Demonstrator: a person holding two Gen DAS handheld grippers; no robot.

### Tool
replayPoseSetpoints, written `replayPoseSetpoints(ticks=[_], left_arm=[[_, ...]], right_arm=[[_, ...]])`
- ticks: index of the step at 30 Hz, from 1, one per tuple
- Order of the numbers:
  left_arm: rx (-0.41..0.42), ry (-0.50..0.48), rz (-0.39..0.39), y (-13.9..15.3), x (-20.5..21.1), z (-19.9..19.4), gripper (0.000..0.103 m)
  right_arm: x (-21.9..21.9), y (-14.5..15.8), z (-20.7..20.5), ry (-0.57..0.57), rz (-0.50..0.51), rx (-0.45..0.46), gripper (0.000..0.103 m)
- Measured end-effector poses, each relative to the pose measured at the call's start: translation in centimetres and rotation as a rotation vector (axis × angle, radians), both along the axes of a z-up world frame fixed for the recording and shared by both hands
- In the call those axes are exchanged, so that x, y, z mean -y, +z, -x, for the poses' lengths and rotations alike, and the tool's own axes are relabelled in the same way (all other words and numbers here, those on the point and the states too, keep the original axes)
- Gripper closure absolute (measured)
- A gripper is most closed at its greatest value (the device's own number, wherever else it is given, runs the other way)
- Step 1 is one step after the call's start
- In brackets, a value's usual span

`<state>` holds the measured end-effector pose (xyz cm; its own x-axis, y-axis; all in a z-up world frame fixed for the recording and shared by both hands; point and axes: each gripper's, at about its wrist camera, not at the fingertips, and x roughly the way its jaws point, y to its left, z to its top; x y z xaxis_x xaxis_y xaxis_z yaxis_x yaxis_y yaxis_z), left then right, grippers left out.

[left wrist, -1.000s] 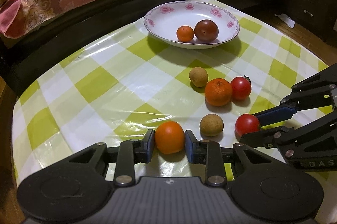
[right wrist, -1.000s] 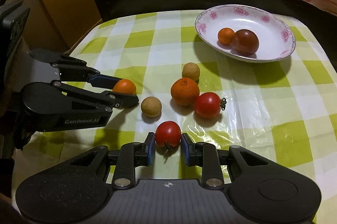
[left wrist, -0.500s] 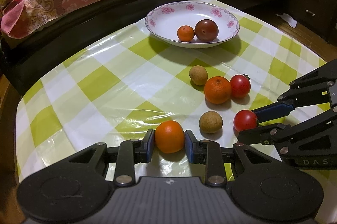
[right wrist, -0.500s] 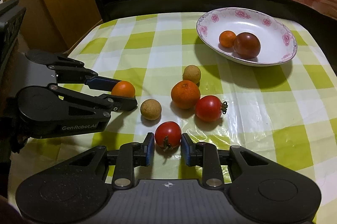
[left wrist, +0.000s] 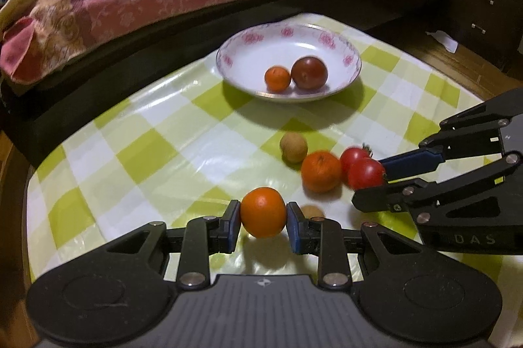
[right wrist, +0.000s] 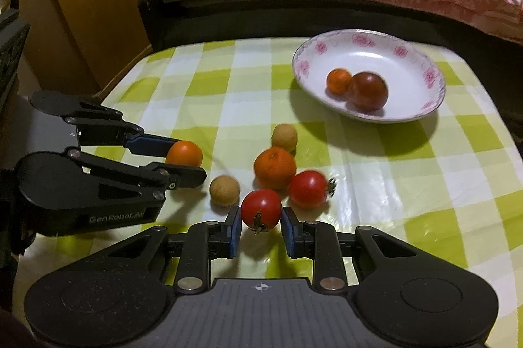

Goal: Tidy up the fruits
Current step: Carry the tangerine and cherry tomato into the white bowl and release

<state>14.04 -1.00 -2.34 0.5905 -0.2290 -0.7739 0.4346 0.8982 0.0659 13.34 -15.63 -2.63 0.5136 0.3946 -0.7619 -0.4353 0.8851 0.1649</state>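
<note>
Left gripper (left wrist: 263, 217) clamps a round orange tangerine (left wrist: 263, 212); the right gripper (right wrist: 260, 217) clamps a red round tomato (right wrist: 261, 208), both above the green-checked plastic tablecloth (right wrist: 209, 93). Farther stands a white flowered ceramic plate (right wrist: 425, 76).

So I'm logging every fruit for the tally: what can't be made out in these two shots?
- Left wrist view: the small tan fruit is mostly hidden behind the left gripper and its orange.
- Left wrist view: the tomato on the table is partly covered by the held tomato.
- Right wrist view: the fruits in the plate are motion-blurred, so what they are is unclear.
</note>
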Motion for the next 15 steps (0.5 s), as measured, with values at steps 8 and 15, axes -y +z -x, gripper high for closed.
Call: replayPoseSetpoints(ticks=[8, 15], left_arm=[[0.049, -0.026, 0.005, 1.5, 2.2, -1.7, 0.066], [0.079, -0.017, 0.009, 2.4, 3.8, -4.6, 0.066]], right_arm=[[1.3, 1.4, -1.5, -0.049, -0.019, 0.05, 0.08], [2.4, 2.5, -3.4, -0.094, -0.023, 0.094, 0.08]])
